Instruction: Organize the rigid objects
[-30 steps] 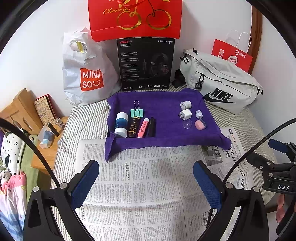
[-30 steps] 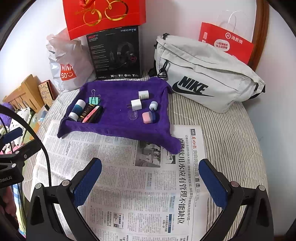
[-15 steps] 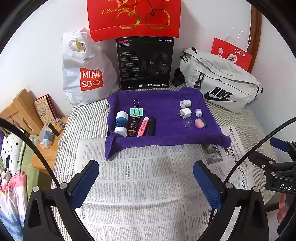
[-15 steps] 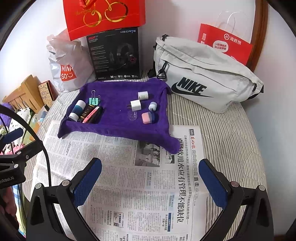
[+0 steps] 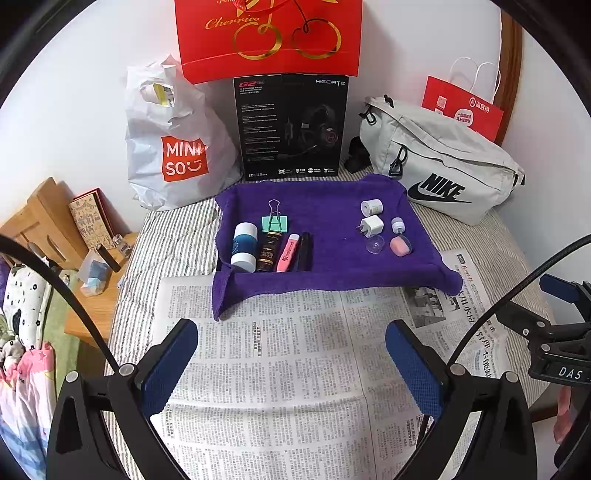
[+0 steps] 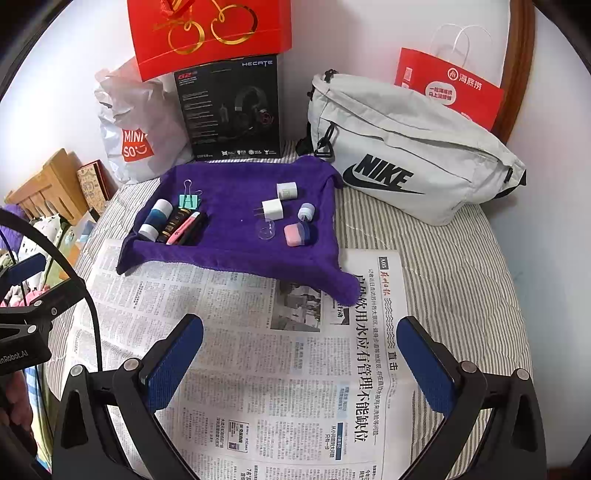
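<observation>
A purple cloth tray (image 5: 325, 206) (image 6: 236, 181) holds small items. On its left lie a blue-white bottle (image 5: 244, 246) (image 6: 156, 220), a dark tube (image 5: 269, 251), a pink highlighter (image 5: 288, 252) (image 6: 181, 227), a black pen (image 5: 303, 251) and a green binder clip (image 5: 274, 221) (image 6: 189, 200). On its right lie two white plugs (image 5: 371, 225) (image 6: 272, 210), a clear cap (image 5: 375, 244) (image 6: 266, 230), a small lilac cap (image 6: 306, 212) and a pink-blue eraser (image 5: 400, 245) (image 6: 297, 234). My left gripper (image 5: 291, 365) and right gripper (image 6: 300, 362) are open and empty above the newspaper, well short of the tray.
Newspaper (image 5: 280, 369) (image 6: 280, 369) covers the striped bed. At the back stand a Miniso bag (image 5: 173, 147), a black headset box (image 5: 291, 125), a red gift bag (image 5: 266, 33), a grey Nike bag (image 6: 406, 147) and a red paper bag (image 6: 447, 85). A wooden stand (image 5: 44, 214) is at the left.
Both grippers have drawn back slightly from the tray; the scene has shifted a little. Nothing on the tray has moved.
</observation>
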Motion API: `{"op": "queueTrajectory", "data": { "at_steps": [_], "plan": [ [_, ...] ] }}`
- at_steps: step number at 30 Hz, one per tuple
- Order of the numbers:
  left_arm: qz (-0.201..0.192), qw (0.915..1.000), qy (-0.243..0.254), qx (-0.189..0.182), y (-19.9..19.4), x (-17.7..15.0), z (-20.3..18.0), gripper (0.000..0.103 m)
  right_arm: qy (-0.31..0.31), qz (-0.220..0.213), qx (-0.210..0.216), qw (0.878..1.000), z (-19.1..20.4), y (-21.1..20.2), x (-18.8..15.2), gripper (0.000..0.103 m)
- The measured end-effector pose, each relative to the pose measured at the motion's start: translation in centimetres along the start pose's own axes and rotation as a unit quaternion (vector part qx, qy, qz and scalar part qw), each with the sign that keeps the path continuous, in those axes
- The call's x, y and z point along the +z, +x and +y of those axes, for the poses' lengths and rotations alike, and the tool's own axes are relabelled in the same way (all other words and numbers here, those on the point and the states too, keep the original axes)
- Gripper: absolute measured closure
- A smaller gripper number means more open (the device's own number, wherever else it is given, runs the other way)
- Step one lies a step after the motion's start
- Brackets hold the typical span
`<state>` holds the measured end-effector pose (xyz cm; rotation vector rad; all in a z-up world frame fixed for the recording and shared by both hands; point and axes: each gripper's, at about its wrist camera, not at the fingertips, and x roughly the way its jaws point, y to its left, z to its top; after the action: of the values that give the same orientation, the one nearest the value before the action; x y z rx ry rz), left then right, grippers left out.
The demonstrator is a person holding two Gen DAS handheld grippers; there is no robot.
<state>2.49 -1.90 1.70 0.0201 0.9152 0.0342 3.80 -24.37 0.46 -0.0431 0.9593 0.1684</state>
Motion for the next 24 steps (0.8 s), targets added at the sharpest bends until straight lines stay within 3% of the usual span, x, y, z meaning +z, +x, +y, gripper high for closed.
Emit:
{"op": "queueTrajectory", "data": {
  "at_steps": [24],
  "plan": [
    [0.002, 1.0000, 0.004, -0.001, 0.33, 0.11, -0.24, 0.000, -0.001, 0.006, 0.000, 1.000, 0.03, 0.32, -0.23, 0.000]
  ]
}}
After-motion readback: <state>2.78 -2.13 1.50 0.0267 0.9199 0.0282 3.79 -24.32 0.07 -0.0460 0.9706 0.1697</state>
